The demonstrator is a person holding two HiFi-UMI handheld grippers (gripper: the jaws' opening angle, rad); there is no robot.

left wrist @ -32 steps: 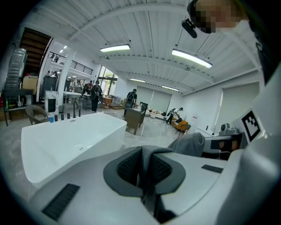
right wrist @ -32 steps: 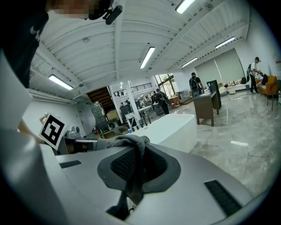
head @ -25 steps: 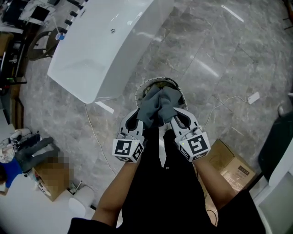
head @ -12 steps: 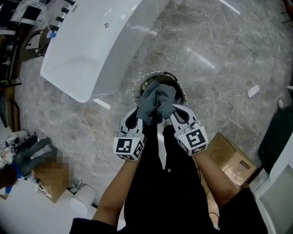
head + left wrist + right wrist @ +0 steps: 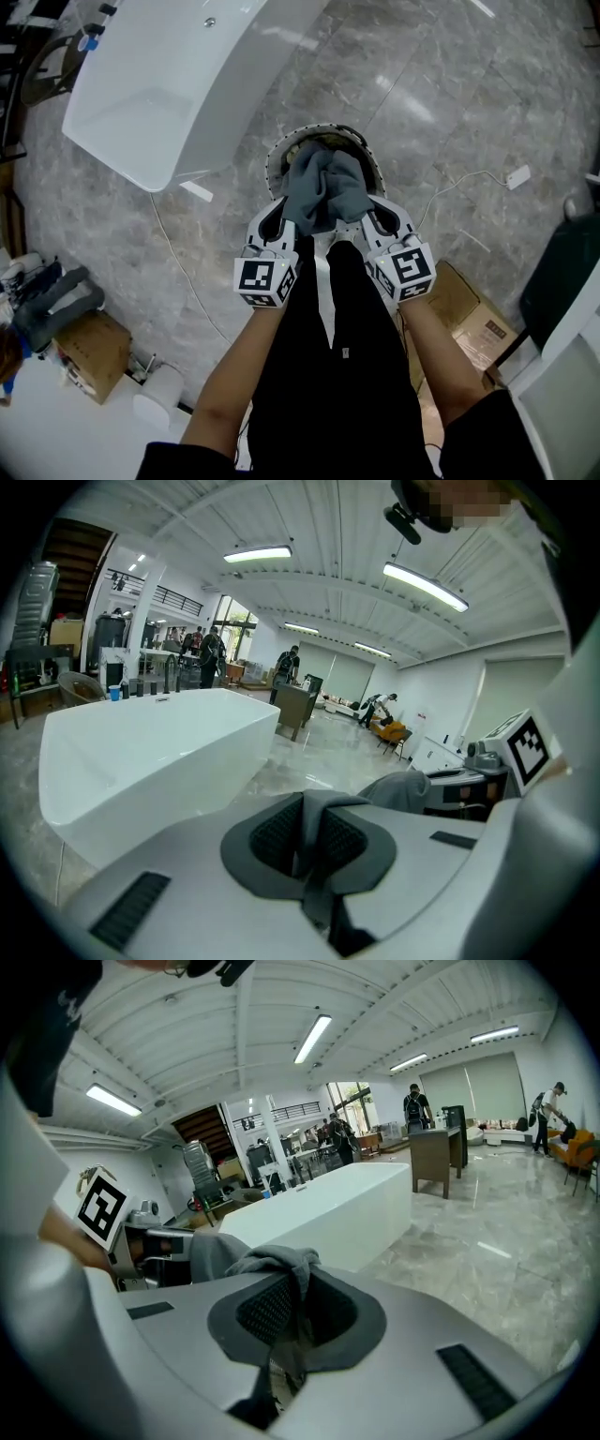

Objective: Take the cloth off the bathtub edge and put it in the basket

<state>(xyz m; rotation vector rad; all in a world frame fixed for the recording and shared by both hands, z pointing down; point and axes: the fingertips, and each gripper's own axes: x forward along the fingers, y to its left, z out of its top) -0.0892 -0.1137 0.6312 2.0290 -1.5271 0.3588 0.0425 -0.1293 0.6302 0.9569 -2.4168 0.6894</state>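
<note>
A grey cloth (image 5: 324, 191) hangs bunched between both grippers, right above the round basket (image 5: 276, 161) on the floor. My left gripper (image 5: 292, 217) is shut on the cloth's left part, and its own view shows a fold of cloth (image 5: 314, 829) pinched between the dark pads. My right gripper (image 5: 356, 216) is shut on the right part, with the cloth (image 5: 274, 1262) draped over its jaws. The white bathtub (image 5: 178, 84) lies at the upper left, a short way from the basket. Most of the basket's inside is hidden by the cloth.
Cardboard boxes sit at the lower right (image 5: 476, 319) and lower left (image 5: 92, 351). A white cable (image 5: 459, 192) with a plug runs over the marble floor on the right. A dark cabinet (image 5: 562, 281) stands at the right edge. Several people (image 5: 413, 1105) stand far off.
Both grippers have sunk with the cloth, which now sits closer over the basket. The bathtub has slid toward the upper left of the head view.
</note>
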